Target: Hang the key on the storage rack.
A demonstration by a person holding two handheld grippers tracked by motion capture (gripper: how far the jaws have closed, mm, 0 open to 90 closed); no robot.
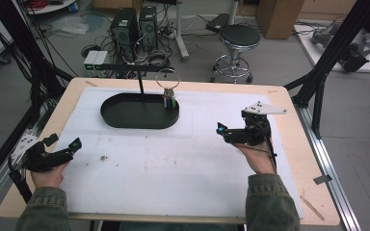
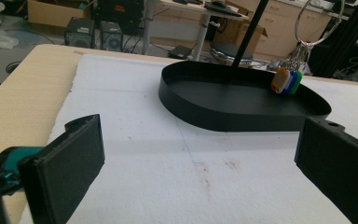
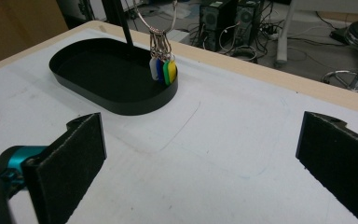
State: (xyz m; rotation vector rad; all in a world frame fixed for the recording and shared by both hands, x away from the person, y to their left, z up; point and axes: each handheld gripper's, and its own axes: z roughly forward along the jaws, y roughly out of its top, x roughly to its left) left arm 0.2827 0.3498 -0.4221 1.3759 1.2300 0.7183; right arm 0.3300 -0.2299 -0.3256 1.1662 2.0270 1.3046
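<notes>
We hold both grippers low over the white mat (image 1: 173, 159), one at each side, so that the middle stays free and the key ring hangs in plain sight of both. The left gripper (image 1: 65, 147) sits at the lower left of the high view, jaws spread wide and holding nothing; the right gripper (image 1: 221, 130) sits right of centre, likewise released, its pads far apart in its own view.

The key ring (image 1: 167, 79) hangs from a thin black stand (image 1: 140, 84) above the right end of the black oval tray (image 1: 125, 120), its coloured tags (image 3: 163, 70) dangling just over the tray's rim, perhaps touching it; we cannot tell for sure. In the right gripper view the ring lies toward the upper left, well apart from the jaws. In the left gripper view the tags (image 2: 286, 80) show at the upper right, beyond the tray.
</notes>
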